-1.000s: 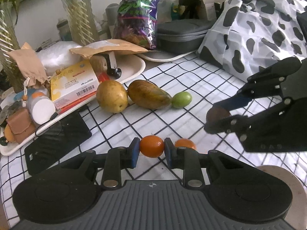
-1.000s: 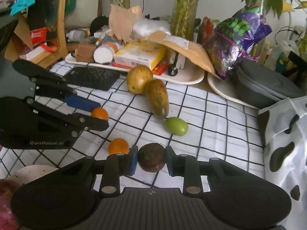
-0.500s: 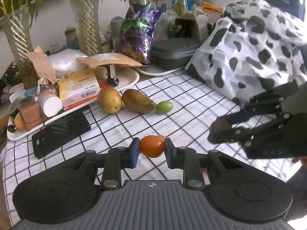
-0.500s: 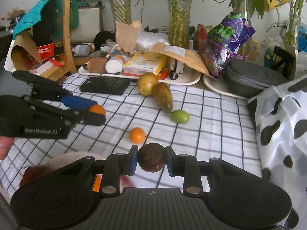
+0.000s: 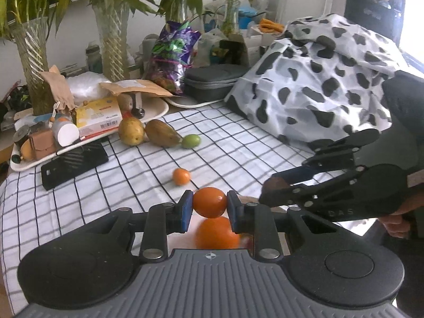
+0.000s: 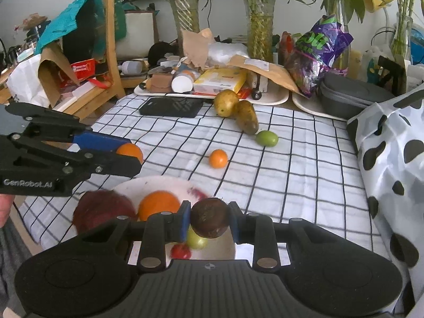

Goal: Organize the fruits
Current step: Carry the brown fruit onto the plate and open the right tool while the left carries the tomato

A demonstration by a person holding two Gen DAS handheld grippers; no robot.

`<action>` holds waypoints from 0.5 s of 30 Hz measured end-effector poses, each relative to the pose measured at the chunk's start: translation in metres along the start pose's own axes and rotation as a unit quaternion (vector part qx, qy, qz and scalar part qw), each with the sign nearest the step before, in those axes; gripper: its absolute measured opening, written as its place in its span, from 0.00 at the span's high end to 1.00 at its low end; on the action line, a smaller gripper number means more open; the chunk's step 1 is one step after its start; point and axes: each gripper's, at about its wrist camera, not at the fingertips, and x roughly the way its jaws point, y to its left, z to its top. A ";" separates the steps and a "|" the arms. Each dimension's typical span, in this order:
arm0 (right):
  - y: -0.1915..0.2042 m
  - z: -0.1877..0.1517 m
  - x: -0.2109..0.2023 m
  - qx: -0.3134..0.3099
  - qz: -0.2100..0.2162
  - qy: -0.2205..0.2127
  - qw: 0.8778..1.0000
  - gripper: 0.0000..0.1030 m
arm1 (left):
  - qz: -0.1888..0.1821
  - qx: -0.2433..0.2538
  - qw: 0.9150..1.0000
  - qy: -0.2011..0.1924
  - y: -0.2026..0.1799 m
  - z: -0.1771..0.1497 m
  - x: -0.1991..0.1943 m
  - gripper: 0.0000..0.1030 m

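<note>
Two fruits are in the air at this moment: a small orange fruit [image 5: 210,202] clenched between the pads of the left gripper [image 5: 209,206], and a dark brown round fruit [image 6: 209,217] gripped just as firmly by the right gripper [image 6: 209,218]. Both hang over the white plate [image 6: 148,182] at the near edge of the checked tablecloth [image 6: 291,164], where a large orange [image 6: 158,207], a dark red fruit [image 6: 103,209], a small green one [image 6: 196,241] and something red [image 6: 180,251] already lie. I'd say this is the carrying step, both hands bringing their loads in to be set down. What comes next, I judge, is lowering each fruit into a bare spot on the plate and easing the jaws apart gently, one hand at a time, since round fruit could roll off the rim or knock its neighbours. Out on the middle of the cloth one more small orange fruit [image 6: 218,158] waits alone, and nearer the far edge lie a green fruit [image 6: 266,138], a brownish mango [image 6: 247,117] and a yellow pear-like fruit [image 6: 225,102] touching it, just beside a cluttered tray [image 6: 275,98].
</note>
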 end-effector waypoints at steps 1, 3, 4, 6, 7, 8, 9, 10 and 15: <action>0.001 -0.002 -0.003 0.000 0.001 0.001 1.000 0.70 | -0.002 0.000 1.000 0.000 -0.004 -0.002 -0.003 0.74; 0.004 -0.007 -0.008 0.001 0.003 0.001 1.000 0.70 | -0.007 -0.001 1.000 0.000 -0.011 -0.008 -0.009 0.74; 0.005 -0.009 -0.010 0.003 0.004 0.001 1.000 0.70 | -0.010 -0.002 1.000 0.002 -0.014 -0.011 -0.011 0.74; 0.006 -0.014 -0.014 0.006 0.006 0.002 1.000 0.70 | -0.015 -0.002 1.000 0.006 -0.020 -0.018 -0.016 0.74; 0.007 -0.016 -0.016 0.008 0.006 0.002 1.000 0.70 | -0.017 -0.002 1.000 0.010 -0.023 -0.021 -0.018 0.74; 0.008 -0.019 -0.018 0.010 0.006 0.003 1.000 0.70 | -0.019 -0.002 1.000 0.014 -0.026 -0.024 -0.020 0.74; 0.008 -0.021 -0.020 0.012 0.007 0.003 1.000 0.70 | -0.021 0.000 1.000 0.018 -0.029 -0.028 -0.021 0.74; 0.009 -0.023 -0.021 0.013 0.008 0.004 1.000 0.70 | -0.022 0.002 1.000 0.022 -0.032 -0.030 -0.022 0.74; 0.016 -0.030 -0.025 0.012 0.013 0.012 1.000 0.70 | -0.020 0.015 0.999 0.046 -0.046 -0.045 -0.026 0.74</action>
